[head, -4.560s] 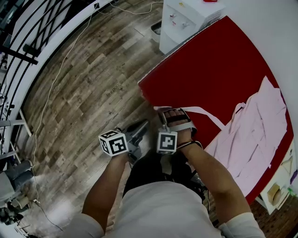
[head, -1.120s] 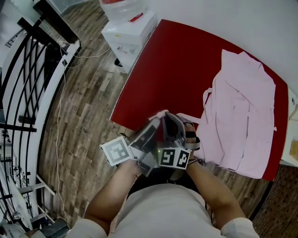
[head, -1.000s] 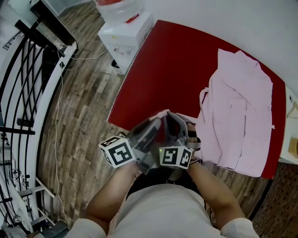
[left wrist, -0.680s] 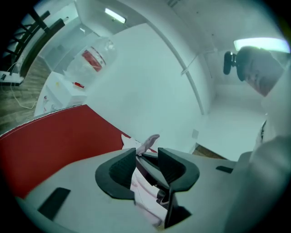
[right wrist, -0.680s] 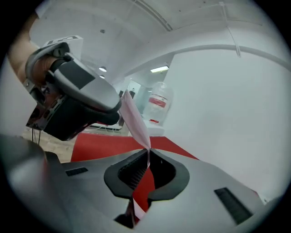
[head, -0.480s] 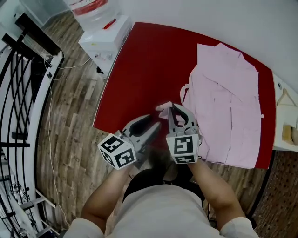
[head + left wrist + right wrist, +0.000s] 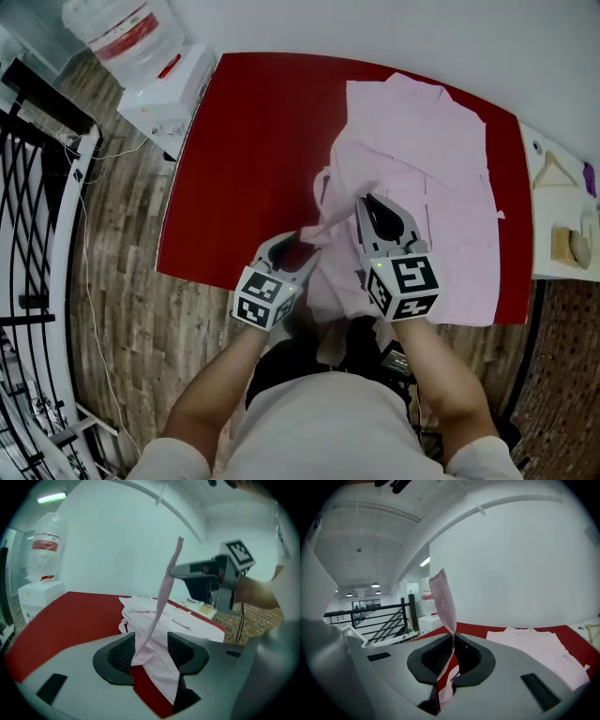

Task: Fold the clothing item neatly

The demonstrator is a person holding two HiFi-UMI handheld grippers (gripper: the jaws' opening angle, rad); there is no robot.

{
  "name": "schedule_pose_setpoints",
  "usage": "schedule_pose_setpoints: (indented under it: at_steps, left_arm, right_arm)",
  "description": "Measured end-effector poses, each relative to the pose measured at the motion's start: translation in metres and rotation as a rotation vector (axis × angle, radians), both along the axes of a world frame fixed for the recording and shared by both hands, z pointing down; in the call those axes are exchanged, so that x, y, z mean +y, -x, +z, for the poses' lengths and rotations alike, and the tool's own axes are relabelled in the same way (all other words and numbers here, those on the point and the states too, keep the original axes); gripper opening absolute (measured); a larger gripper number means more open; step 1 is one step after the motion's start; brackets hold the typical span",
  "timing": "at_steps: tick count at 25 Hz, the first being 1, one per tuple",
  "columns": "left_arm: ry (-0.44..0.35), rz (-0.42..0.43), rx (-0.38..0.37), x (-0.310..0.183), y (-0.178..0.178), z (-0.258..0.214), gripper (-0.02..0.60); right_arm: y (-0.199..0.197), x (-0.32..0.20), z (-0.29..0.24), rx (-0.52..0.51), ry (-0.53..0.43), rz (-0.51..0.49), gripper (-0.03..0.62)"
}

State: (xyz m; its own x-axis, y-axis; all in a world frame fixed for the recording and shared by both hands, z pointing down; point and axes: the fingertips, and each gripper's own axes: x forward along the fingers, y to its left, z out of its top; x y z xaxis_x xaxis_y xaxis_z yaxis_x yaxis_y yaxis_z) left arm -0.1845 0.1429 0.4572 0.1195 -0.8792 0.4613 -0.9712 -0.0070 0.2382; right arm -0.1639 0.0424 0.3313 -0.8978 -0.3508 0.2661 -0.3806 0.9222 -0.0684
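I see my left gripper [image 7: 151,651] with jaws just opening, the pink strap [image 7: 161,603] loose between them, rising ahead-right into the right gripper [image 7: 176,570].

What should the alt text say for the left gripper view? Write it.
The left gripper has just opened its jaws around a pink strap that rises to the shut right gripper. Behind, the pink garment lies on a red table.

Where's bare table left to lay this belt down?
The left half of the table is bare red, bordered by its left and far edges and the garment. A thin red strip shows along the right edge. The right half is crowded: the garment covers it from far edge to near edge, bunched by the belt at the near middle.
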Motion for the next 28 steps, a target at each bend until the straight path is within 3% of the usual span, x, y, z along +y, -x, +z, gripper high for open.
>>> schedule_pose_setpoints:
  at_steps: [3, 10, 20, 24, 28]
  left_arm:
    - [0.054, 0.036, -0.037, -0.016, -0.018, 0.019, 0.196]
    - [0.098, 0.098, -0.107, -0.052, -0.052, 0.033, 0.196]
    - [0.156, 0.18, -0.124, -0.094, -0.093, 0.053, 0.196]
    - [0.197, 0.182, -0.147, -0.105, -0.094, 0.065, 0.196]
    - [0.218, 0.177, -0.183, -0.118, -0.089, 0.073, 0.196]
  right_arm:
    - [-0.021, -0.026, -0.009, -0.03, 0.03, 0.014, 0.026]
    - [-0.089, -0.11, -0.013, -0.122, 0.174, 0.109, 0.026]
    - [-0.19, -0.219, 0.049, -0.109, 0.373, 0.276, 0.026]
    - [-0.204, -0.242, 0.063, -0.104, 0.393, 0.258, 0.026]
    - [-0.208, -0.253, 0.062, -0.192, 0.396, 0.173, 0.026]
